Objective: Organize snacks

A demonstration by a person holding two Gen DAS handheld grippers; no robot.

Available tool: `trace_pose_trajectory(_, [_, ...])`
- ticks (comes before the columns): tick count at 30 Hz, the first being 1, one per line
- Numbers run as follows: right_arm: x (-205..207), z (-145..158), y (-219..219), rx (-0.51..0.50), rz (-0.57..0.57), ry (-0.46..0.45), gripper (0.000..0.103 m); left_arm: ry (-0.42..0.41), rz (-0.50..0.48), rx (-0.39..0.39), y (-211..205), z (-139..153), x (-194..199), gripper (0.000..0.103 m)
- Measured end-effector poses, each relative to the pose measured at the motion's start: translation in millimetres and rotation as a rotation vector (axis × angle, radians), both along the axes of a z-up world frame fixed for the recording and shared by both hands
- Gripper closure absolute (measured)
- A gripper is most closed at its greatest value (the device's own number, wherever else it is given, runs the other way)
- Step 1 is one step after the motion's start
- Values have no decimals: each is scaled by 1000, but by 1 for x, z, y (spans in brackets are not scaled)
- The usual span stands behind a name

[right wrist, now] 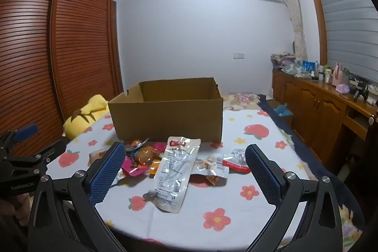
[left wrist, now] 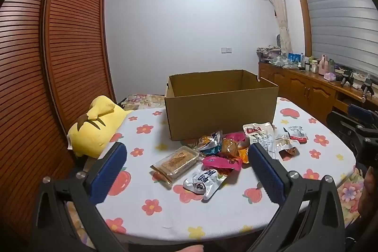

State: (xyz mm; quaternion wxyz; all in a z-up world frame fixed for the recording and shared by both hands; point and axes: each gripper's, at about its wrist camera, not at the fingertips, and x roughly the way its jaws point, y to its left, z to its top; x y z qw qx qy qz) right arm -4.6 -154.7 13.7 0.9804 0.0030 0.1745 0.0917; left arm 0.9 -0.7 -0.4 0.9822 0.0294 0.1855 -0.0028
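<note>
An open cardboard box (left wrist: 221, 110) (right wrist: 167, 117) stands on the flowered table. Several snack packets lie in a loose pile in front of it: a clear-wrapped biscuit bar (left wrist: 176, 162), a pink packet (left wrist: 222, 161), a silver pouch with blue print (left wrist: 204, 182), a long clear pouch with a red label (right wrist: 176, 171) (left wrist: 261, 136) and a small red and clear packet (right wrist: 236, 161) (left wrist: 293, 137). My left gripper (left wrist: 186, 171) is open and empty, held above the near side of the pile. My right gripper (right wrist: 184, 171) is open and empty, with the long pouch between its fingers in view.
A yellow plush toy (left wrist: 94, 126) lies at the table's left edge beside the slatted wardrobe (left wrist: 47, 63). A wooden sideboard (right wrist: 319, 105) with bottles runs along the right wall. The other gripper shows at the side of each view (left wrist: 361, 131) (right wrist: 21, 157).
</note>
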Motion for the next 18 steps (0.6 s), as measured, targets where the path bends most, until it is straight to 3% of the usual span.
trace_pose_trajectory(18, [0,-1,-1,-6,-9,1,0,-19,-4,1,1,3,-6,0])
